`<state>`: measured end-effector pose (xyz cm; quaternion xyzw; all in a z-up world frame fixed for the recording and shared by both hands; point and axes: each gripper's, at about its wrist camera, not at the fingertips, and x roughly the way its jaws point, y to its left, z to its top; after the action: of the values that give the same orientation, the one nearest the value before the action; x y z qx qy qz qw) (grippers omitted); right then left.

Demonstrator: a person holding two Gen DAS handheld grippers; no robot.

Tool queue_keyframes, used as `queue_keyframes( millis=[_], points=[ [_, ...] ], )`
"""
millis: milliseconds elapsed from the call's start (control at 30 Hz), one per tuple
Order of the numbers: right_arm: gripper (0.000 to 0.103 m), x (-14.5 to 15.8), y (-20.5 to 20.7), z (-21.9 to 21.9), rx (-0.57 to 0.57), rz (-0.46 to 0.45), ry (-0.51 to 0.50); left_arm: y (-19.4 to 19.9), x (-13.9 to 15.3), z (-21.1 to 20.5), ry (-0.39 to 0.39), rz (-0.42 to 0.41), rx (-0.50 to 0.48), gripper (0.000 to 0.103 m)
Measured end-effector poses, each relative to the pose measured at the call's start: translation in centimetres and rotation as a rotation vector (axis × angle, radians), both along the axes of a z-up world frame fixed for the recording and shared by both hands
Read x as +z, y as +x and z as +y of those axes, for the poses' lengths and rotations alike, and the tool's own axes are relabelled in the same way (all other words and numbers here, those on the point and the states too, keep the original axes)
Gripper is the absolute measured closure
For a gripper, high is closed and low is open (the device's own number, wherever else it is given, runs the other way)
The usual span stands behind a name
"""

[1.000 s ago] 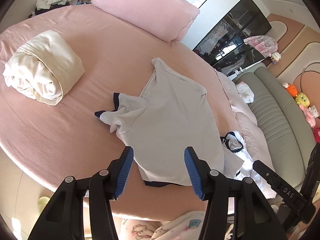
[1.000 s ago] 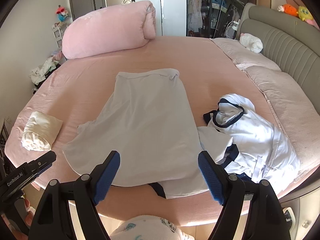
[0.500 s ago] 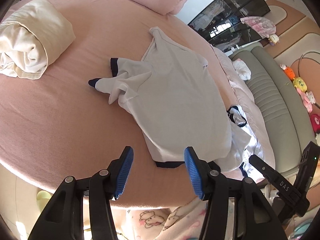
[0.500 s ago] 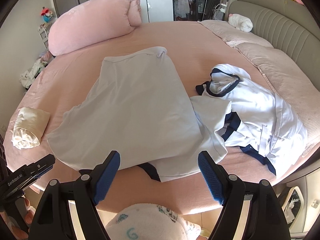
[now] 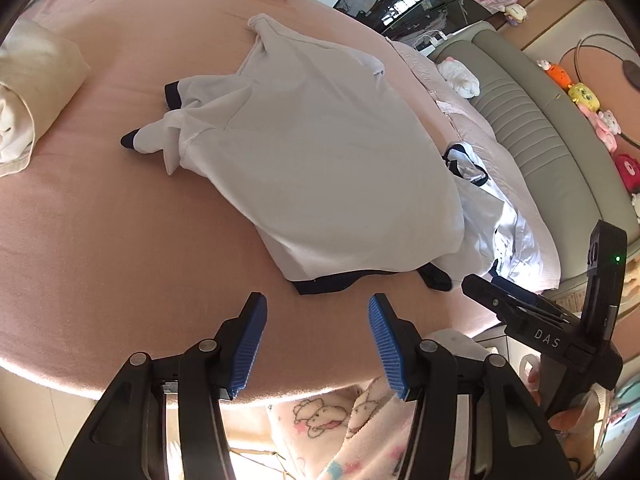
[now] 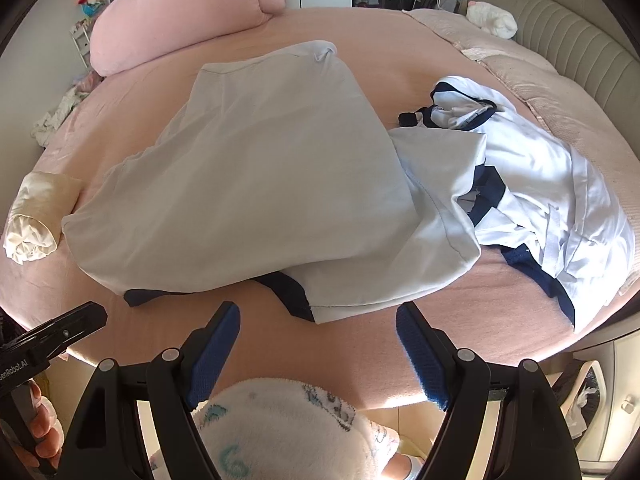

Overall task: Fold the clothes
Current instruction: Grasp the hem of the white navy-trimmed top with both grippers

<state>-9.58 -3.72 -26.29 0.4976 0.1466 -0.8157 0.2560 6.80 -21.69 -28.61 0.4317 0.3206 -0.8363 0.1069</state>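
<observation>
Hovering with jaws parted and empty: left gripper [image 5: 316, 320] and right gripper [image 6: 318, 330], apparently lining up on pale shirt [image 6: 256, 184] near hem for grasping.

Bare pink bed sheet [image 5: 120, 248] lies directly beneath and ahead of the left gripper [image 5: 316, 332], whose blue fingers [image 5: 250, 344] stand apart with nothing between them. Just beyond the fingertips the dark-trimmed hem of the pale shirt [image 5: 320, 152] blocks the way. Left of the fingers the sheet runs clear up to a rolled cream cloth [image 5: 28, 92]. To their right stands the right gripper [image 6: 318, 344], itself spread over bare sheet, the shirt's hem just ahead and a crumpled white garment [image 6: 552, 184] beyond its right finger.
</observation>
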Motion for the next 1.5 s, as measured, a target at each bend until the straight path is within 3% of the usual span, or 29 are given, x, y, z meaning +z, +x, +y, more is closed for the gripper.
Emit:
queue_keyframes(
  millis=[167, 367, 567, 633, 900, 1133, 1167, 1200, 1267, 1333, 1400, 1500],
  points=[
    [0.023, -1.4, -0.9, -1.2, 0.030, -0.042, 0.074, -1.8, -1.8, 1.1, -0.087, -0.106, -0.053, 0.053],
    [0.023, -3.0, -1.9, -1.9, 0.044, -0.072, 0.123, -2.9, -1.6, 1.7, -0.187, -0.123, -0.045, 0.053],
    [0.023, -4.6, -2.7, -2.1, 0.034, -0.100, 0.146, -3.9, -2.0, 4.7, -0.460, -0.208, -0.132, 0.053],
    [0.023, -5.0, -2.8, -2.2, 0.036, -0.099, 0.153, -4.1, -1.8, 4.8, -0.507, -0.216, -0.116, 0.053],
    [0.023, -5.0, -3.1, -2.9, 0.040, -0.067, 0.184, -4.6, -1.1, 3.3, -0.502, -0.177, 0.006, 0.053],
    [0.023, -5.0, -2.9, -3.3, 0.017, -0.047, 0.203, -5.7, -1.6, 3.7, -0.528, -0.198, 0.077, 0.053],
    [0.023, -5.0, -2.8, -3.3, 0.019, -0.030, 0.203, -5.6, -1.5, 3.8, -0.533, -0.202, 0.100, 0.053],
    [0.025, -5.0, -2.6, -3.3, 0.021, -0.012, 0.203, -5.6, -1.5, 3.7, -0.518, -0.196, 0.113, 0.061],
    [0.034, -5.1, -2.2, -3.1, 0.033, 0.014, 0.197, -5.4, -1.4, 3.6, -0.477, -0.171, 0.123, 0.075],
    [0.041, -5.0, -1.9, -2.8, 0.032, 0.030, 0.188, -5.2, -1.2, 3.6, -0.456, -0.153, 0.133, 0.075],
    [0.059, -4.8, -1.7, -2.5, 0.009, 0.045, 0.179, -5.3, -0.9, 3.6, -0.478, -0.149, 0.140, 0.076],
    [0.067, -4.6, -1.3, -2.1, -0.020, 0.069, 0.175, -5.5, -0.3, 3.3, -0.496, -0.152, 0.161, 0.076]
  ],
)
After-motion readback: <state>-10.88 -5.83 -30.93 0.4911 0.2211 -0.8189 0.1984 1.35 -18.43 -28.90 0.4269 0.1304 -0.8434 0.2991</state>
